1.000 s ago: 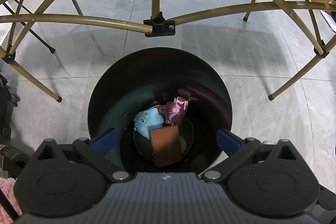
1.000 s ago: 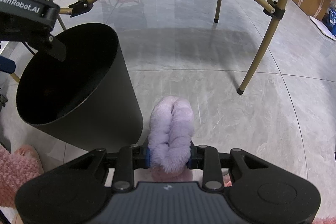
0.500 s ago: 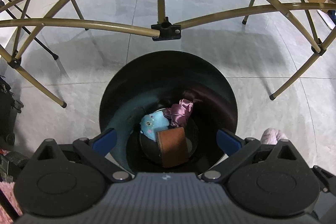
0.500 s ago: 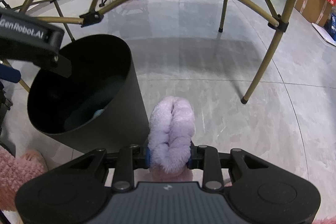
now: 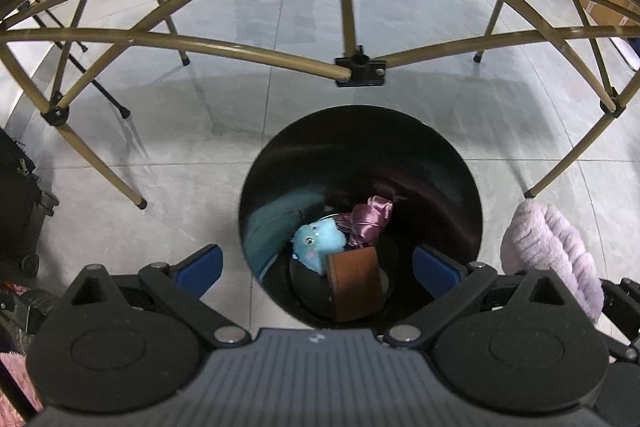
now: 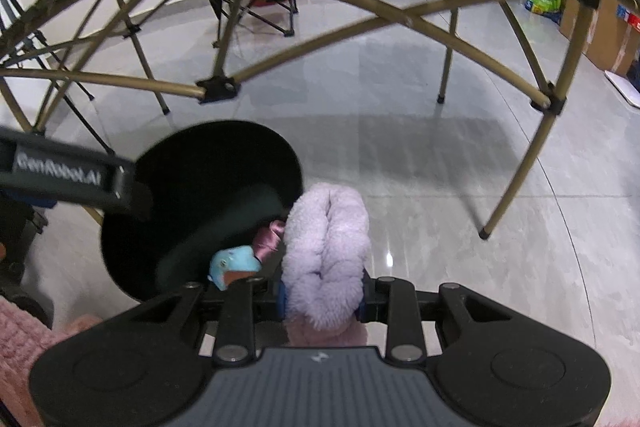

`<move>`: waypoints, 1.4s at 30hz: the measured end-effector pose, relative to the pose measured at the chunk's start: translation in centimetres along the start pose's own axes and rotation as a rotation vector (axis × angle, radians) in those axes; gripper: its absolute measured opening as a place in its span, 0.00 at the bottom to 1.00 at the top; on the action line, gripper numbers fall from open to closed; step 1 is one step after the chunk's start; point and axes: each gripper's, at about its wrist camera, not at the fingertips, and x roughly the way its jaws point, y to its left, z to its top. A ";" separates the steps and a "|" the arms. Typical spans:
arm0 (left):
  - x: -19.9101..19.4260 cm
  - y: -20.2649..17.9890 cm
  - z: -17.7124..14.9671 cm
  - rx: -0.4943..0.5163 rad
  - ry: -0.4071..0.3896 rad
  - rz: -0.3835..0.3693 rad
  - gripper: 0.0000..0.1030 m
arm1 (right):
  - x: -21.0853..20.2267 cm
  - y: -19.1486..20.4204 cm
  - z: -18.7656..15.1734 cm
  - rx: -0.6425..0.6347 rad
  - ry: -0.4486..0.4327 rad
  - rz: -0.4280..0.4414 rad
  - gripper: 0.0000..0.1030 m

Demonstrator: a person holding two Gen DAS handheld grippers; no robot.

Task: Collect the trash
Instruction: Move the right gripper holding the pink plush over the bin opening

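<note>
**Fluffy lilac piece clamped beside the open black bin**

Grey glossy floor tiles (image 5: 248,115) all round, crossed by the gold-coloured tubes of a folding frame (image 5: 224,47) with black joint brackets; cardboard boxes (image 6: 600,31) along the far wall beyond the frame. On the tiles under the frame, a round black trash bin (image 5: 448,155), open at the top.

At the bottom of the bin: a light blue plush toy (image 5: 318,241), a crumpled mauve satin scrap (image 5: 368,219) touching it on the far side, and a brown rectangular pad (image 5: 356,285) leaning against the toy on the near side.

Above the near rim of the bin, the left gripper (image 5: 316,265), jaws spread wide with nothing between the blue pads, one pad outside the rim on the left and one over the opening on the right.

Just right of the bin, the right gripper (image 6: 322,297), clenched on a fluffy lilac fabric piece (image 6: 326,247), folded double and standing up out of the jaws. Fabric held off the floor, right beside the bin's rim, not over the opening as seen from the left wrist. Pink fuzzy material (image 6: 24,331) low on the left of the bin, near the floor.
</note>
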 end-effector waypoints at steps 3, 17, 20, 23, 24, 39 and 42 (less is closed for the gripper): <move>-0.2 1.2 -0.2 -0.017 -0.004 0.005 1.00 | -0.2 0.9 0.6 -0.009 -0.014 0.017 0.28; -0.8 6.9 -1.2 -0.107 -0.009 0.034 1.00 | 0.7 5.5 2.5 -0.038 -0.007 0.081 0.28; -0.8 7.8 -1.4 -0.122 -0.009 0.038 1.00 | 1.1 6.5 2.9 -0.043 -0.003 0.093 0.28; -0.9 8.8 -1.6 -0.136 -0.009 0.045 1.00 | 1.7 7.4 3.3 -0.046 0.006 0.098 0.28; -0.8 9.1 -1.6 -0.141 -0.009 0.048 1.00 | 1.8 7.6 3.4 -0.048 0.009 0.100 0.28; -0.3 12.2 -2.5 -0.190 0.009 0.082 1.00 | 4.8 10.3 4.7 -0.042 0.057 0.100 0.28; -0.3 12.7 -2.7 -0.197 0.010 0.086 1.00 | 5.3 10.7 4.7 -0.044 0.066 0.095 0.28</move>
